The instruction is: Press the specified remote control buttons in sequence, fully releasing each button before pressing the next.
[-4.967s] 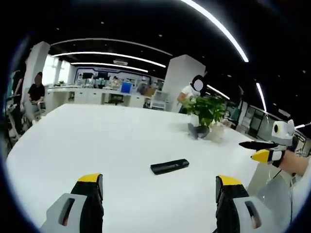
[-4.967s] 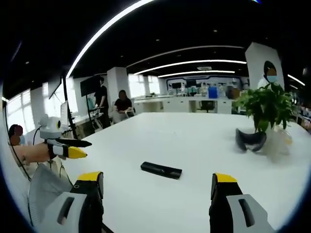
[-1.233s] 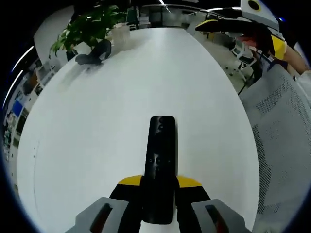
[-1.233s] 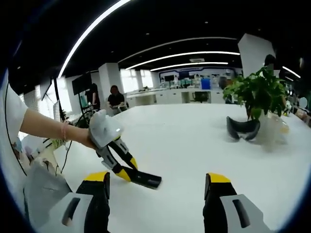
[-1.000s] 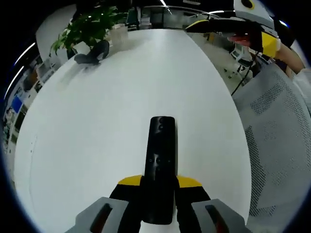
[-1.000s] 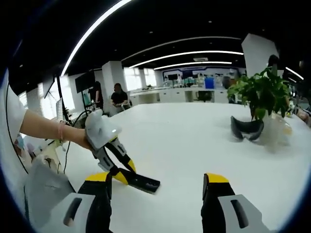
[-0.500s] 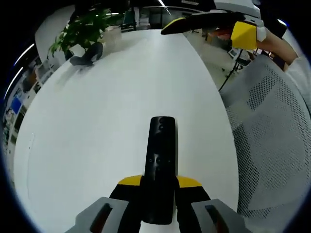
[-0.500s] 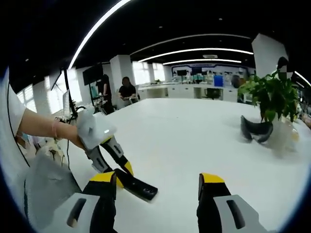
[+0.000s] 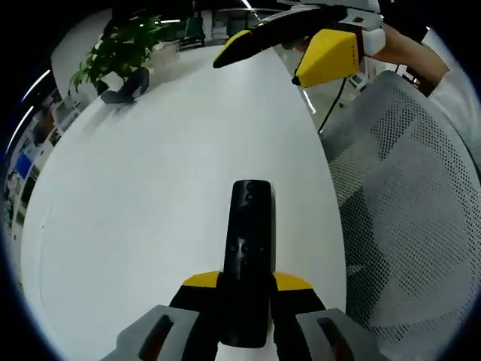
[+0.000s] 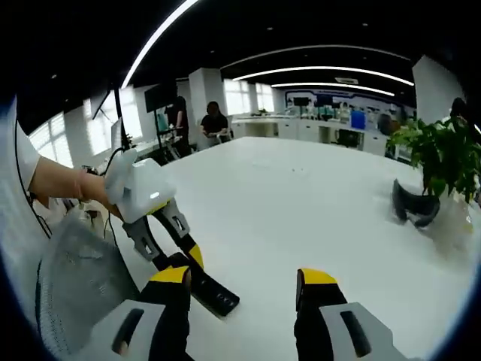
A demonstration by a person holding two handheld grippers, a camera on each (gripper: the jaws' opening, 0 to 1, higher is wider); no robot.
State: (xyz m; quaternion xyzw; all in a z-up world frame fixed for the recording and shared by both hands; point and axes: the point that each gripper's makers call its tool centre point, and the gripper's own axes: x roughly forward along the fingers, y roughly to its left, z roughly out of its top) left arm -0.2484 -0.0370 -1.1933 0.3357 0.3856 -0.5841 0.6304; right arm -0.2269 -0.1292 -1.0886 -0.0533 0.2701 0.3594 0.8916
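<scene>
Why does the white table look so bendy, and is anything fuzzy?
In the left gripper view the fisheye lens curves the table like a dome; the remote stays sharp, while the right gripper looks a bit soft. In the right gripper view the ceiling lights bow into arcs and the plant blurs slightly.

Black remote [image 9: 250, 248], white table [image 9: 150, 173]

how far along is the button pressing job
Done: the left gripper is shut on the black remote, holding it over the white table. In hand: the open right gripper is near it. Left: no jaw touches a button yet, so every press remains.
</scene>
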